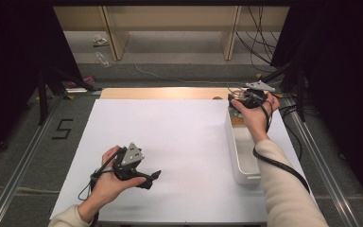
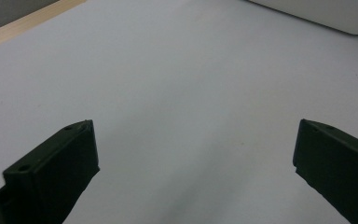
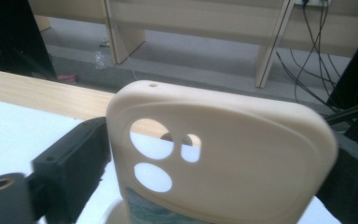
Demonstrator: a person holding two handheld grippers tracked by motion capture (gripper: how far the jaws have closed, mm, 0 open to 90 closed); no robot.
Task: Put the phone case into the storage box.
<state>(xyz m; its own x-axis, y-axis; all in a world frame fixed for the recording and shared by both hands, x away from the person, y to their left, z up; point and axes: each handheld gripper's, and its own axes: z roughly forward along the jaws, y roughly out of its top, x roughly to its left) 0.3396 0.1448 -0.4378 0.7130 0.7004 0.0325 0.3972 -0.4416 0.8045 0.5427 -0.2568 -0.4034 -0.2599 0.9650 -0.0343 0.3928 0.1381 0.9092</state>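
One phone case [image 3: 228, 158] is under handling: a cream-coloured, matt, rubbery-looking shell with rounded corners, a raised rim, three camera cut-outs (two round, one smaller and half-round) and a small pinhole near its top edge. It stands between the two black jaws of the right gripper [image 3: 214, 168], one jaw at each long side, the block-shaped pads lying against its edges; the jaws stand wide, spanning the case's width, and the case is held across them. A printed blue-green surface shows just below the case, too cropped to identify. In the high view the right gripper [image 1: 246, 101] sits over the far end of a white tray [image 1: 240, 161], a long, smooth, rounded-corner plastic container at the right side of the table; the tray's visible near portion appears bare, and its far end is hidden by the hand [image 1: 255, 116]. The left gripper [image 1: 144, 177] rests low over the white sheet [image 1: 170, 142], a flat matt covering on the table [image 1: 165, 93], whose pale wood edge shows along the far side. Its two black jaws stand well apart with nothing between them, as the left gripper view confirms. Count: two grippers, one tray, one phone case. Each gripper carries a grey three-cornered plate and a black trailing cable.
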